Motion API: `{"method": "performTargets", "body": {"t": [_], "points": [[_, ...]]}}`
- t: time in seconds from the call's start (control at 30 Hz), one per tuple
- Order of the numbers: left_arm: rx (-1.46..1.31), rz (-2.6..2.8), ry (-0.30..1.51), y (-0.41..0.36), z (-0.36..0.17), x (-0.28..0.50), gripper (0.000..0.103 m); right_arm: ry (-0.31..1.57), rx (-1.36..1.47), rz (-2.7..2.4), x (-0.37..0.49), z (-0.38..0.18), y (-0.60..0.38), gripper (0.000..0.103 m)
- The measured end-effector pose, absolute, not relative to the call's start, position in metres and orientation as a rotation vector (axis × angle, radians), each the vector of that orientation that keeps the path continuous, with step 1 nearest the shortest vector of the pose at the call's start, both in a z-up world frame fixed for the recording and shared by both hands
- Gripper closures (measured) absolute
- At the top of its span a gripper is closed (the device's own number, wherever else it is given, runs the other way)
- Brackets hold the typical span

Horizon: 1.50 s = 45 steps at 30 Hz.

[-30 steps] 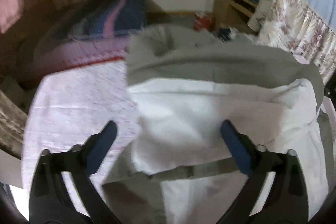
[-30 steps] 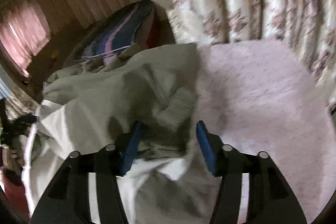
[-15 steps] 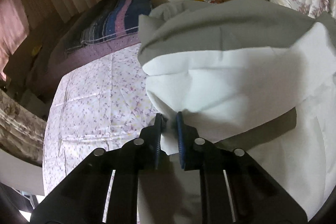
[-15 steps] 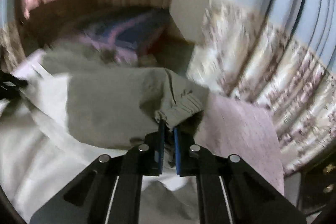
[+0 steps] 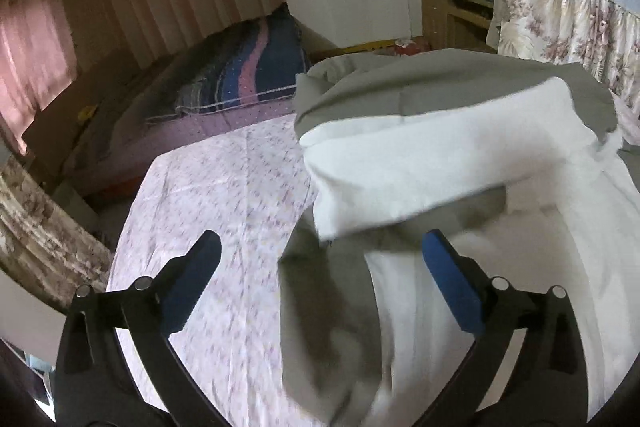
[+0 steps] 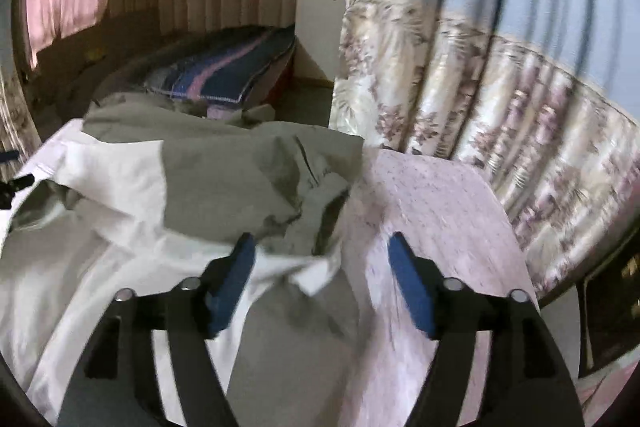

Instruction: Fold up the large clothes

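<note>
Both pairs of fingers were spreading with nothing pinched: the left gripper [image 5: 320, 271] hung over the near edge of the garment [image 5: 440, 163], the right gripper [image 6: 320, 267] over its opposite edge. The garment, grey outside and white-lined, lay part-folded on the floral bed sheet [image 5: 224, 211]. It looked soft, limp and fairly bulky, best taken by a hem corner or cuff. Beyond the garment lay a striped quilt [image 5: 248, 79]; floral curtains [image 6: 500, 115] hung beside it. Nothing blocked it.
</note>
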<state>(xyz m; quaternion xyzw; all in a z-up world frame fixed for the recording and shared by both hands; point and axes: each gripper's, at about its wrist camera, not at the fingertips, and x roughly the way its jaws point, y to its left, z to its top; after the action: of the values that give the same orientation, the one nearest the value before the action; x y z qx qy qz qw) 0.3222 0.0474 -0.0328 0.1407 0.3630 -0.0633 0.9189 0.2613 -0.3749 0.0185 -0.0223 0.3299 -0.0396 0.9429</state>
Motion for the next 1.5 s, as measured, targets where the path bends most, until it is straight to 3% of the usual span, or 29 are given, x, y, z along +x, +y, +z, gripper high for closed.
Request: {"method": "performTargets", "body": {"t": [0.07, 0.17, 0.83, 0.97, 1.13, 1.23, 1.3, 1.37, 1.5], "points": [[0.297, -0.113, 0.738, 0.053, -0.03, 0.304, 0.003, 0.643, -0.046, -0.087, 0.232, 0.022, -0.372, 0.008], [0.275, -0.112, 0.746, 0.063, -0.031, 0.277, 0.003, 0.635, -0.07, -0.13, 0.207, 0.02, -0.368, 0.004], [0.218, -0.159, 0.785, 0.067, -0.066, 0.16, 0.003, 0.714, 0.058, -0.216, 0.094, -0.028, -0.341, 0.004], [0.225, -0.153, 0.786, 0.063, -0.072, 0.153, 0.003, 0.76, 0.081, -0.219, 0.081, -0.043, -0.345, 0.021], [0.179, -0.167, 0.79, 0.067, -0.072, 0.149, 0.003, 0.814, 0.114, -0.215, 0.068, -0.06, -0.349, 0.022], [0.194, -0.166, 0.793, 0.066, -0.071, 0.149, 0.003, 0.877, 0.136, -0.183, 0.067, -0.07, -0.352, 0.031], [0.192, -0.181, 0.794, 0.066, -0.07, 0.149, 0.003, 0.913, 0.172, -0.148, 0.067, -0.076, -0.352, 0.047], [0.192, -0.196, 0.79, 0.065, -0.069, 0.146, 0.003, 0.948, 0.19, -0.115, 0.067, -0.081, -0.35, 0.055], [0.212, -0.194, 0.792, 0.062, -0.07, 0.142, 0.003, 0.987, 0.165, -0.086, 0.062, -0.08, -0.34, 0.055]]}}
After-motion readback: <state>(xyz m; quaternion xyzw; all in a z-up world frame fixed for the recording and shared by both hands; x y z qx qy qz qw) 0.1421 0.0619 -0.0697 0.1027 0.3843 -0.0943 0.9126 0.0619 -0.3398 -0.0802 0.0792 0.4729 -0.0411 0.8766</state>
